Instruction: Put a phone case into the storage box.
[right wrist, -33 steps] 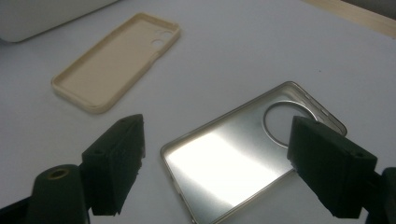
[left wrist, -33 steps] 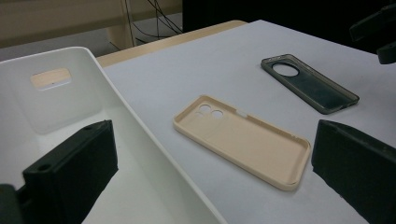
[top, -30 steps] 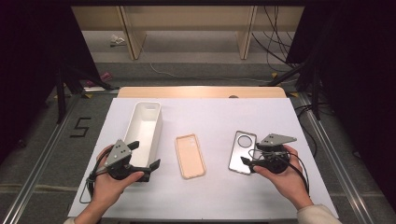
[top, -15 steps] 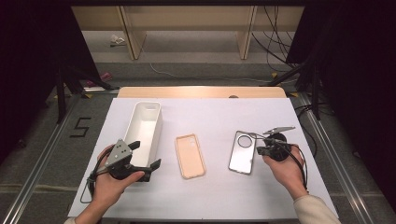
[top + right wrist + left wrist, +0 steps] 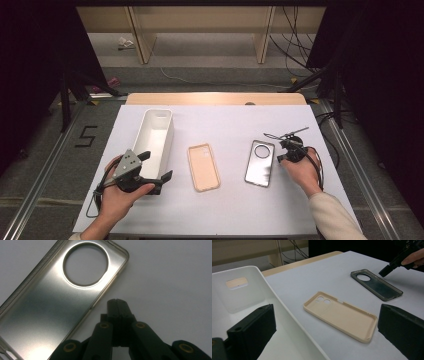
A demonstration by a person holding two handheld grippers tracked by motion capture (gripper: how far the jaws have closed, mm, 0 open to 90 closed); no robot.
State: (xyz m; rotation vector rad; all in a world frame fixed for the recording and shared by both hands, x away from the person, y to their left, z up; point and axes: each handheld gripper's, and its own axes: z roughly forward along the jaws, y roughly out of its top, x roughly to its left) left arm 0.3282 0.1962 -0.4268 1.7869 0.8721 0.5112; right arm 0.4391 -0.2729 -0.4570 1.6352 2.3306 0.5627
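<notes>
Your left tongs (image 5: 159,176) were wide apart and held nothing. One jaw was inside the near end of the white bin (image 5: 156,134) and the other was outside it, so the bin's right wall stood between them. The bin sat on the left of the tabletop (image 5: 225,120). Just right of it lay the tan phone case (image 5: 203,167), flat and open side up. Farther right lay the clear grey phone case (image 5: 260,163) with its round hole at the far end. Your right tongs (image 5: 281,158) had just snapped shut with nothing between them, and their tip was just beside that case's right edge.
</notes>
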